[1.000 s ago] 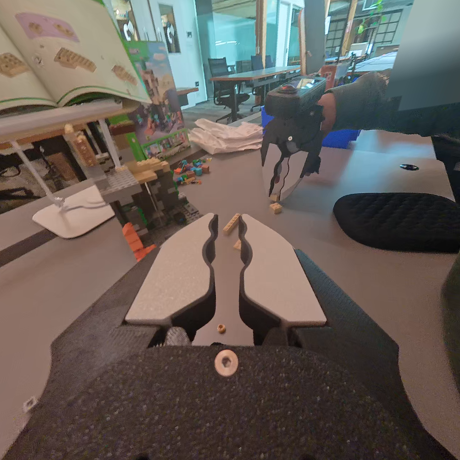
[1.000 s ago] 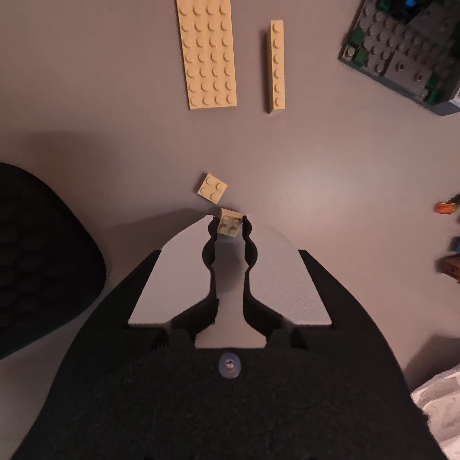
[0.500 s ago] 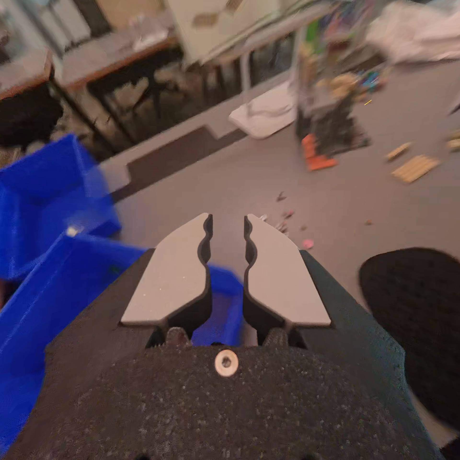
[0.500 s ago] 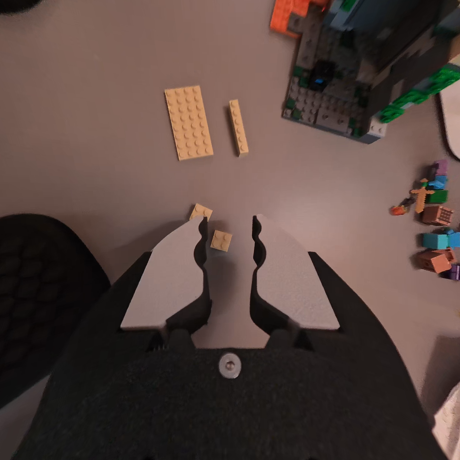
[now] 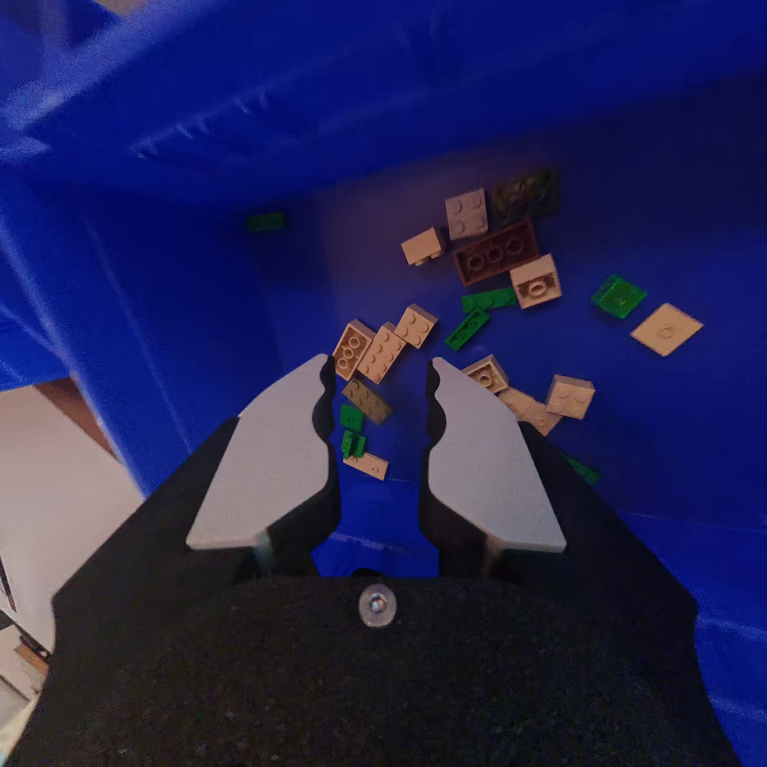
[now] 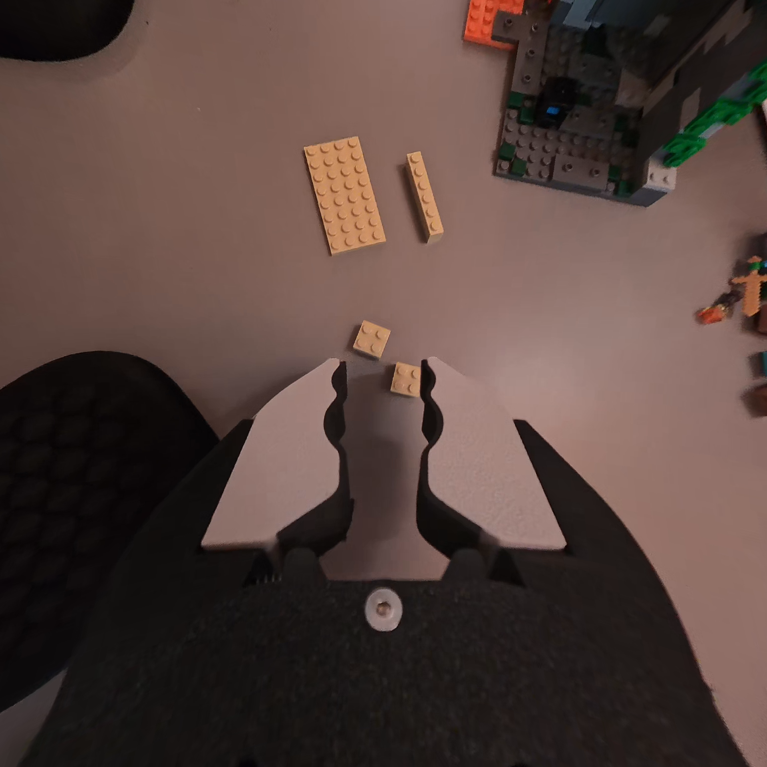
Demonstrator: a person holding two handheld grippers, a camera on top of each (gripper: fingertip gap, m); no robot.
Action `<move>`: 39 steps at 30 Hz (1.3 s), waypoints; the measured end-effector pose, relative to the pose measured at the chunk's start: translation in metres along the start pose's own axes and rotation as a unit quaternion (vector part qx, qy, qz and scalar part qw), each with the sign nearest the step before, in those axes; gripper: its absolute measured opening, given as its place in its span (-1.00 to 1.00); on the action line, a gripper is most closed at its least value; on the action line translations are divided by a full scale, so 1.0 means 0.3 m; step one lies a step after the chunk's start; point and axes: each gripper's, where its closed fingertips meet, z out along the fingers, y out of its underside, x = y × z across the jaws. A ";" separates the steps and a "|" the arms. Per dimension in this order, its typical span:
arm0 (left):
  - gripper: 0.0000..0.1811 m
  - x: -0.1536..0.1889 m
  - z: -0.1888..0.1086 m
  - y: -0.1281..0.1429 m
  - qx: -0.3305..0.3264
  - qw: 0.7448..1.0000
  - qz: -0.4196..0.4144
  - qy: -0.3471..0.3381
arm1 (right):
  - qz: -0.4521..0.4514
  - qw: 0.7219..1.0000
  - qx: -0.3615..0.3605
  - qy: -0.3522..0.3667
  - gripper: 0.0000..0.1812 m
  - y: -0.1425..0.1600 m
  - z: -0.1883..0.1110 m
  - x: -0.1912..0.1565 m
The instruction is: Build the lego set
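My left gripper is open and empty, held over the inside of a blue bin. Several loose tan, brown and green bricks lie on the bin floor, among them a tan 2x4 brick just past my fingertips and a dark tan plate between them. My right gripper is open and empty above the grey table. Two tan 2x2 plates lie there, one beside my right finger, the other just beyond. A large tan plate and a long tan brick lie farther off.
The part-built grey, green and orange model stands at the upper right of the right wrist view. Small coloured pieces lie at the right edge. A black cushion pad lies to the left, and another dark pad at top left. There is about 65 cm between the tips of the two grippers. My left tips are roughly 6 cm from the dark tan plate. To reach the long tan brick in a straight line is about 10 cm for my right fingers, about 55 cm for my left.
My left gripper swung away from the table and down into the blue bin, opening wider. My right gripper let go of the tan 2x2 plate, opened, and rose above the table.
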 end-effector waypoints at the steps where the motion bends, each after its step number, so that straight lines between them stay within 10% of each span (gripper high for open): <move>1: -0.55 -0.001 0.024 0.014 -0.012 1.000 0.011 0.007 | 0.004 1.000 -0.001 0.000 -0.63 0.009 -0.004 -0.004; 24: -0.63 -0.027 0.096 0.037 -0.063 0.993 0.037 0.097 | 0.047 0.999 0.007 -0.026 -0.64 0.035 0.026 -0.017; 32: -0.63 0.058 -0.311 -0.291 0.090 0.992 0.084 -0.015 | 0.040 0.998 0.043 -0.019 -0.65 0.012 0.008 -0.006; 39: -0.63 0.428 -0.442 -0.694 0.156 0.961 0.218 0.067 | 0.025 0.997 0.067 -0.020 -0.65 0.001 0.003 -0.043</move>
